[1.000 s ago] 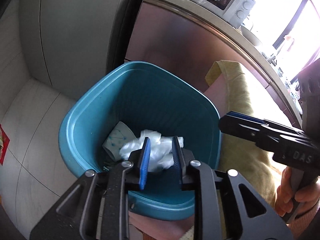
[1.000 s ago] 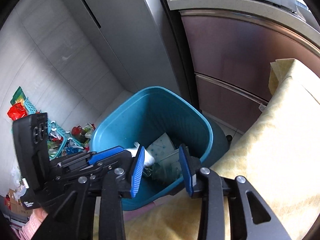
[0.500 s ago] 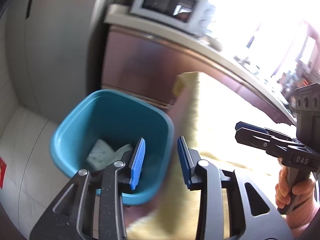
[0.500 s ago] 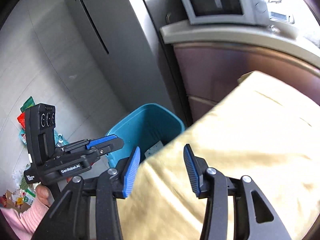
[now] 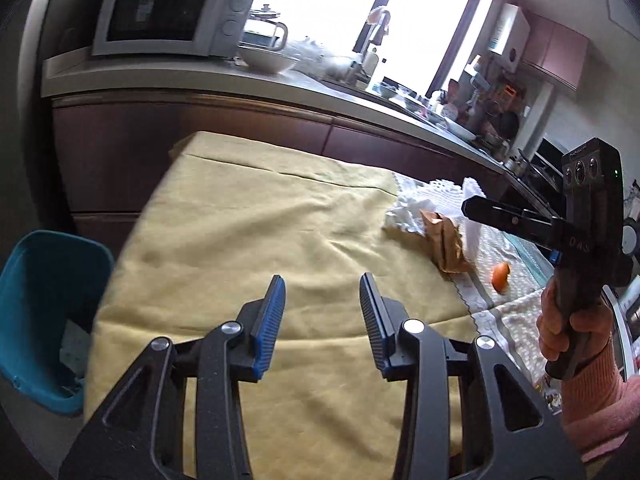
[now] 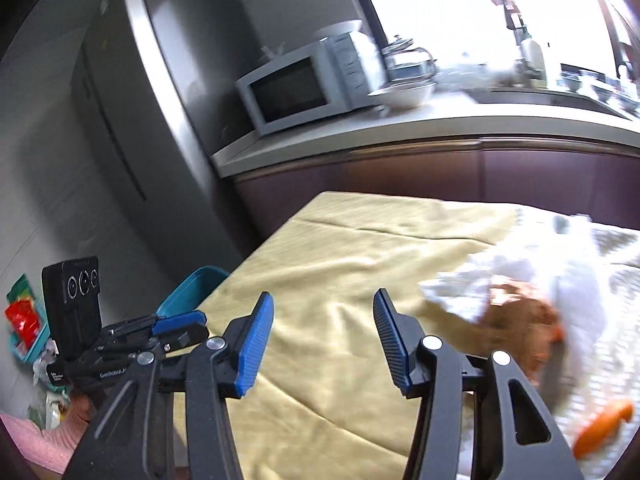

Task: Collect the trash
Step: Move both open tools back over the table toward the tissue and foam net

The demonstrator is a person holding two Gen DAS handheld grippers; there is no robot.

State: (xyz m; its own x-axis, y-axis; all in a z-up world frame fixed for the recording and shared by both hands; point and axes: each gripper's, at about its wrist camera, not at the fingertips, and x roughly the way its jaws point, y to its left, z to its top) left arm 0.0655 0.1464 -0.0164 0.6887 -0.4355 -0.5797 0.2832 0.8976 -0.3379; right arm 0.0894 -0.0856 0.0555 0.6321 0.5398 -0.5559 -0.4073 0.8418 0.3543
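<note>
Moved since earlier frame: both grippers off the teal bin (image 5: 48, 312), now over the yellow tablecloth (image 5: 248, 216); jaws have just been opening.

Left gripper (image 5: 322, 322): fingers apart, empty.
Right gripper (image 6: 322, 344): fingers apart, empty.

Trash, far-right of table, on lace runner:
- crumpled white tissue (image 5: 408, 212) – v. light, soft; pinch at a raised fold.
- brown paper bag (image 5: 446, 246) touching it – light, crinkly; grip top edge.
- orange peel (image 5: 500, 277) (looks like peel) just beside – small, prob. slippery; take across the curve.

Windows: you face bright windows (image 5: 332, 12) behind the counter (image 5: 240, 80).
Fridge: your steel fridge (image 6: 160, 92) stands beside the microwave (image 5: 168, 16).
</note>
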